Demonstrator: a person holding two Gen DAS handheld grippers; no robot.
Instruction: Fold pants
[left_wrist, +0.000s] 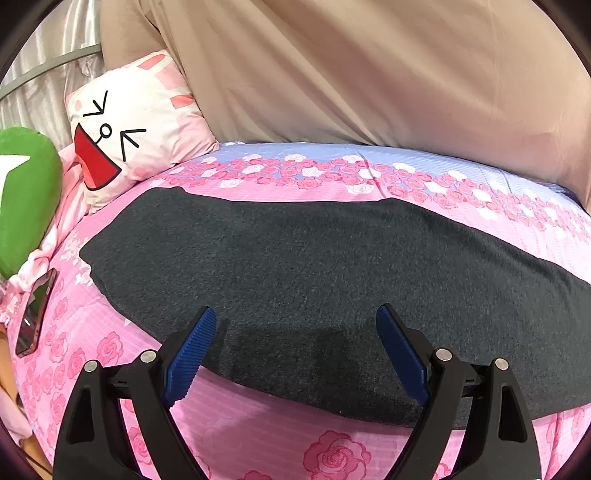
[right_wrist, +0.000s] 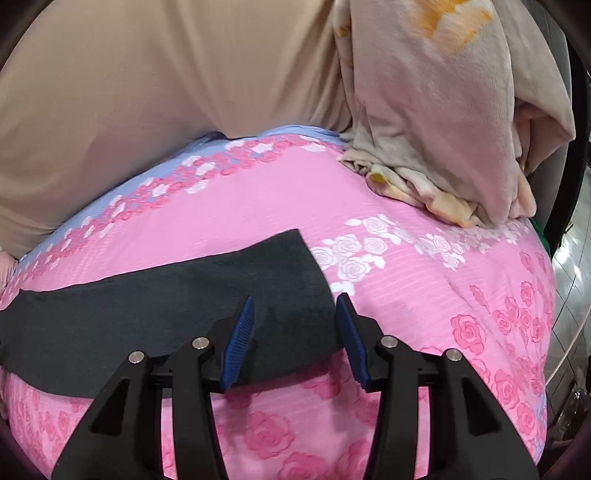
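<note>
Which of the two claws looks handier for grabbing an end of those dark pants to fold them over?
Probably the right gripper: it hangs open right at the end corner of the dark pants. The left gripper, also open, faces their long middle.

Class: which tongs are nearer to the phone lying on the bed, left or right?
Left. The left tongs hover open over the pants, with the phone lying close on their left. The right tongs are open at the pants' other end; no phone shows there.

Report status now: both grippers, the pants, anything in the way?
Left gripper open, right gripper open, both empty. Pants flat on bedsheet, near edge between jaws. Phone far left, no obstruction.
</note>
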